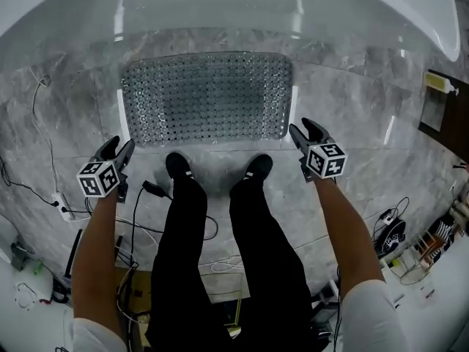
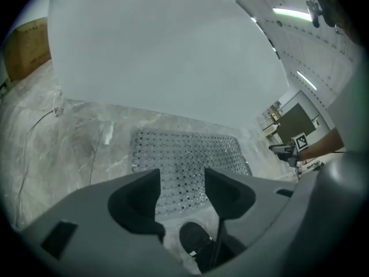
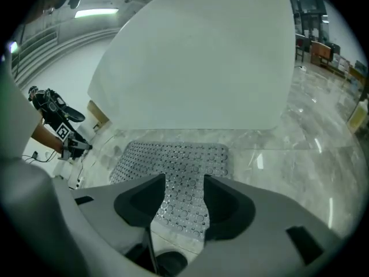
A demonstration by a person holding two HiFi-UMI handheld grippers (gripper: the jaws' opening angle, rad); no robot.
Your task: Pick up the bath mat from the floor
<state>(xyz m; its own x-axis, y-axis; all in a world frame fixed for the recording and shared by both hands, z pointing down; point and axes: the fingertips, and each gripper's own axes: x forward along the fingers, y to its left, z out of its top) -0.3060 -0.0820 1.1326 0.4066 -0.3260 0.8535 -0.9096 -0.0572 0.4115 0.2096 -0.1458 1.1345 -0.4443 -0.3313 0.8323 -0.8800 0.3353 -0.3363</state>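
Flat on the marble floor (image 1: pixel 366 101), just before the white bathtub (image 1: pixel 220 6): grey perforated bath mat (image 1: pixel 209 97), long axis left to right along the tub's edge. Near its front corners: left hand-held gripper (image 1: pixel 119 150) and right hand-held gripper (image 1: pixel 305 133), both released, jaws apart, grasping nothing.

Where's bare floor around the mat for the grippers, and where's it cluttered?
Free: marble floor right of the bath mat, and the strip between mat and tub. Left of the mat, bare but for a thin cable. Crowded: cables and power strip lower left, gear lower right.
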